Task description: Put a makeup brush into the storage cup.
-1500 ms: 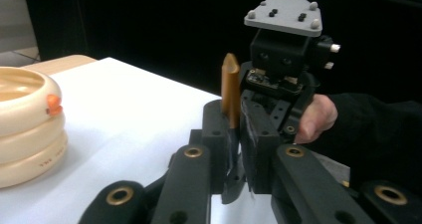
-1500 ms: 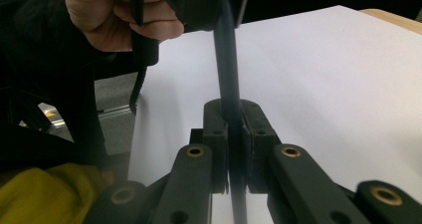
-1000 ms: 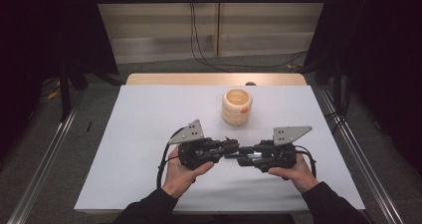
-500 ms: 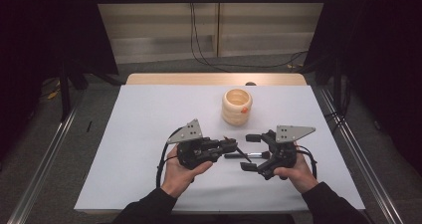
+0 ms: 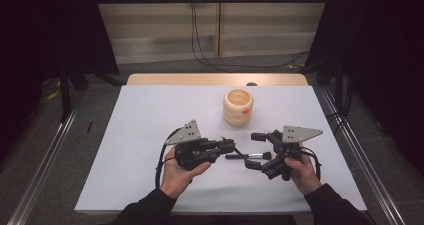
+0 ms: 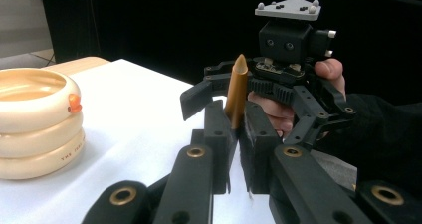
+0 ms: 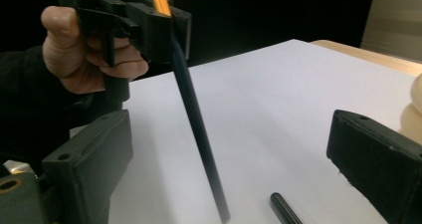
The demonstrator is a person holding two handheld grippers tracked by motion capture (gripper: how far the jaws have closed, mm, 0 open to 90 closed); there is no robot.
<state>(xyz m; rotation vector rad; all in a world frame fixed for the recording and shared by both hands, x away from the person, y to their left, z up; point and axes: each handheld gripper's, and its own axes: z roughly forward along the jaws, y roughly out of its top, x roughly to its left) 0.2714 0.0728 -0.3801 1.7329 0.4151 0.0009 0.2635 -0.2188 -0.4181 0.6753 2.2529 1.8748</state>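
Left tongs (image 6: 238, 134) pinch a brush handle (image 6: 236, 92); right tongs (image 5: 260, 149) gape.

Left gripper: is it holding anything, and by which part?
The left gripper is shut on a thin brush, gripping its handle near the orange-brown tip. The right gripper is open, holding nothing.

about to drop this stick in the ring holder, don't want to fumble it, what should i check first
1. Left gripper clamped on the stick: ok, jaws shut on it.
2. Right gripper out of the way: ok, jaws spread wide, holding nothing.
3. Cream ring holder upright, mouth facing up: ok.
4. Route across the white table to the holder: ok, bare.
5. Stick's lower end free of the loose black rod lying near it: cannot tell.
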